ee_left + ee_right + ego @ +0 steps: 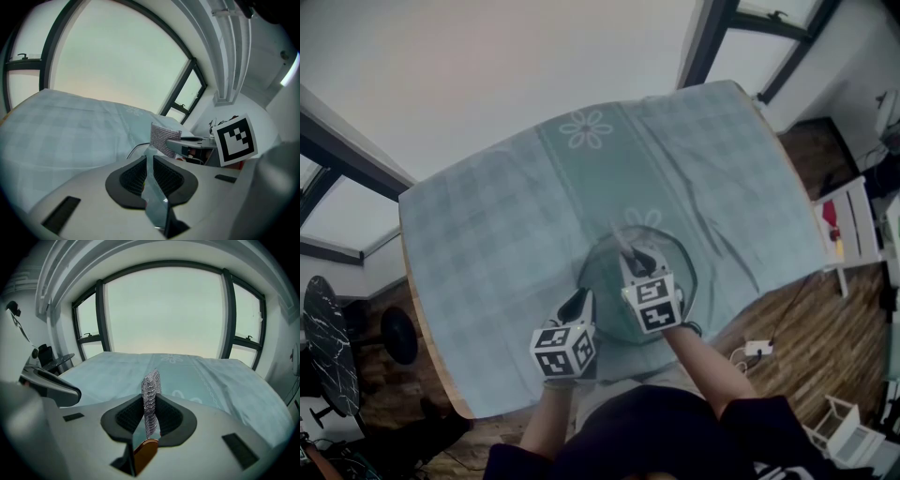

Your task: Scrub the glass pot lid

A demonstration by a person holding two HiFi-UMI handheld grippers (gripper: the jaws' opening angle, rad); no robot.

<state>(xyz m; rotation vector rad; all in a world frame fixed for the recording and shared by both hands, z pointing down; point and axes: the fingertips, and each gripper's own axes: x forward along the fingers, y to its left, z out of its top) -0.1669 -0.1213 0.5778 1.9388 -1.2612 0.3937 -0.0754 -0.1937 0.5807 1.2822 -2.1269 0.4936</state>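
The round glass pot lid [670, 267] lies on the teal checked tablecloth [506, 234], near the table's front edge. My left gripper [578, 300] is at the lid's left rim. In the left gripper view my left gripper [149, 161] is shut on a thin strip of the lid's glass edge [153, 190]. My right gripper [630, 255] hovers over the lid's middle, shut on a silvery mesh scrubbing cloth [151, 392] that sticks up past the jaws. The same cloth [164, 137] and the right gripper's marker cube [236, 140] show in the left gripper view.
The table's wooden edge [427, 328] curves round at the front left. A white chair [853, 225] and a white power strip [757, 349] are on the wooden floor to the right. A dark round stool [328, 342] stands at the left. Windows surround the table.
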